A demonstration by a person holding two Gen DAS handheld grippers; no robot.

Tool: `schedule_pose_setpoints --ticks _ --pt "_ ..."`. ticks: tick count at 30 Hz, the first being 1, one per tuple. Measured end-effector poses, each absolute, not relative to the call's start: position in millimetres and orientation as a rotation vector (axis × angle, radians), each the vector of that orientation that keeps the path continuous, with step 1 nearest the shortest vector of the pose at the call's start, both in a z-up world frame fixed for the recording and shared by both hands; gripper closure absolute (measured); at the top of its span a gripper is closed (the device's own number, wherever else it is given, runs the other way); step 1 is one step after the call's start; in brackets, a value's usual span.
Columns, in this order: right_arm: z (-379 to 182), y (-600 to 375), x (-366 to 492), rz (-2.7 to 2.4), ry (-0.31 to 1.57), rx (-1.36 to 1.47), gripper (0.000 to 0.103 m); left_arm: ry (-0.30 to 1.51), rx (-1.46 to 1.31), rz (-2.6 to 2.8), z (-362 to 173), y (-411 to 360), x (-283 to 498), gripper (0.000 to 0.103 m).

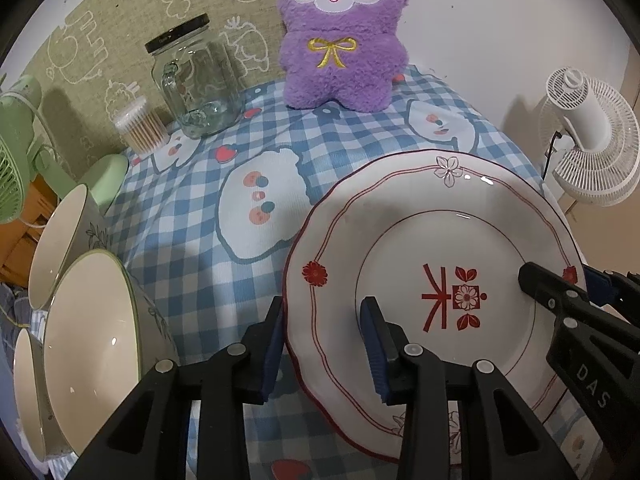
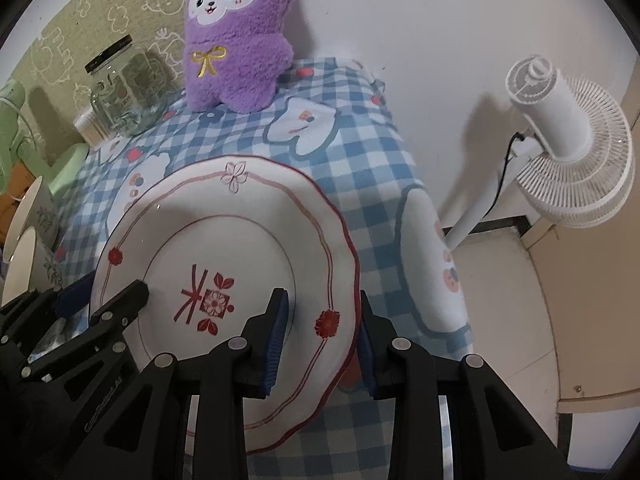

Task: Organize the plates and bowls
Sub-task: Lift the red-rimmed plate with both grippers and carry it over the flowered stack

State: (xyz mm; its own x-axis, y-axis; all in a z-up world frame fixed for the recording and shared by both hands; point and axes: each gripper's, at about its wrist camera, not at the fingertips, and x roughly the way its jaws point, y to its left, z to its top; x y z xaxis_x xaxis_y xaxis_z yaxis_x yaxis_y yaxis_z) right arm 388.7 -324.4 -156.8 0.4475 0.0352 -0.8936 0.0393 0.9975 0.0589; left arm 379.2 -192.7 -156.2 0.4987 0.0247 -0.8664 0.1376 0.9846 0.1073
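A white plate [image 1: 440,240] with a scalloped dark-red rim and red flower marks is held between both grippers, tilted over the blue checked tablecloth [image 1: 192,248]. My left gripper [image 1: 324,344] is shut on the plate's left rim, one blue pad under the rim and one on its face. On the opposite rim my right gripper [image 2: 322,340] clamps the plate [image 2: 224,232] the same way; it also shows as the right gripper [image 1: 560,284] at the far edge. Cream bowls [image 1: 92,328] with green rims lean in a row at the left, apart from the plate.
A glass jar [image 1: 196,84], a tub of cotton swabs [image 1: 140,128] and a purple plush toy [image 1: 340,40] stand at the table's back. A green fan [image 1: 16,160] sits at the left. A white fan [image 2: 568,144] stands beyond the table's right edge, over the floor.
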Motion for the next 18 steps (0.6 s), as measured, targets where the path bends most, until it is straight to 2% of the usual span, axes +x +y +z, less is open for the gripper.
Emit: schedule_pose_setpoints --ticks 18 --pt "-123 -323 363 -0.018 1.039 0.035 0.070 0.999 0.144 -0.049 -127 -190 350 0.070"
